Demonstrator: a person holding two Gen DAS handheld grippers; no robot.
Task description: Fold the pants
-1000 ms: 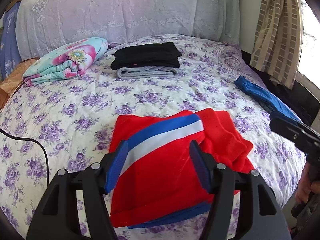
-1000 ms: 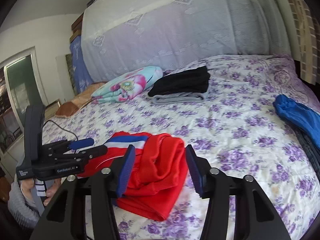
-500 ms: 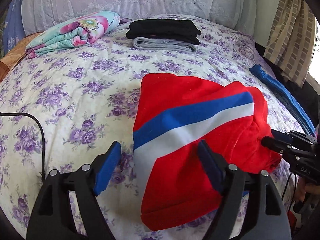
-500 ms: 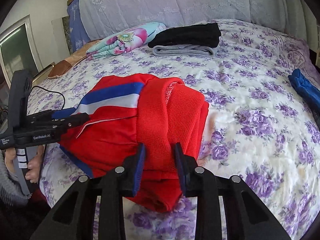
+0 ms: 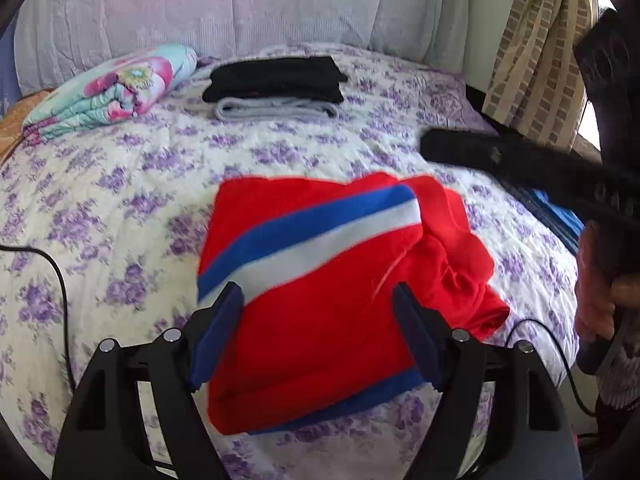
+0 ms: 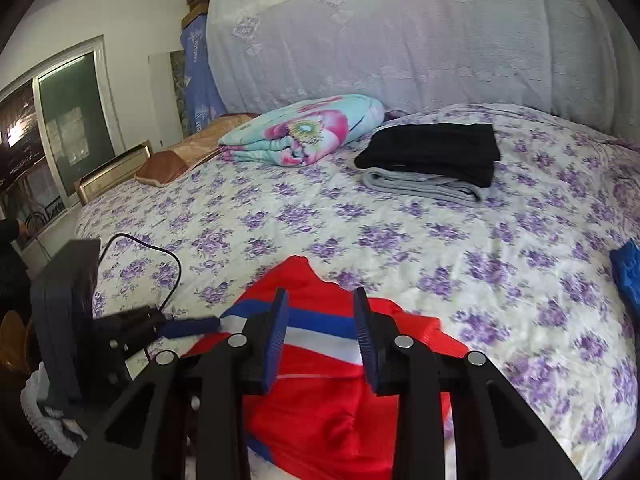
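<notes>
"Pants (image 5: 320, 300), red with a blue and a white stripe: where do they lie?" asks the first observer.

"On the bed (image 5: 120, 200), near its front edge, on the purple-flowered cover," the second replies. "They are folded into a thick packet. One bunched red end sticks out on the right side in the left wrist view."

"And the left claw (image 5: 317, 292)?"

"It hangs just over the packet, pointing down at it. Its jaws stand wide and are closing at this moment. The cloth shows between the blue pads (image 5: 218, 336), but they do not press on it."

"What of the right claw (image 6: 320, 296)?"

"Its jaws are released, with only a narrow gap between them, and they grasp nothing. The pants (image 6: 320, 412) lie beneath and beyond it. In the left wrist view it shows as a blurred black bar above the bed, with the person's hand (image 5: 596, 296) on its handle."

"What else is on the bed?"

"Farther back, a folded black garment (image 5: 276, 78) rests on a folded grey one (image 5: 276, 110). A rolled floral quilt (image 5: 112, 88) lies to their left. A blue garment (image 6: 628, 276) sits at the right edge, well apart from the pants. A black cable (image 5: 56, 272) trails over the left side."
</notes>
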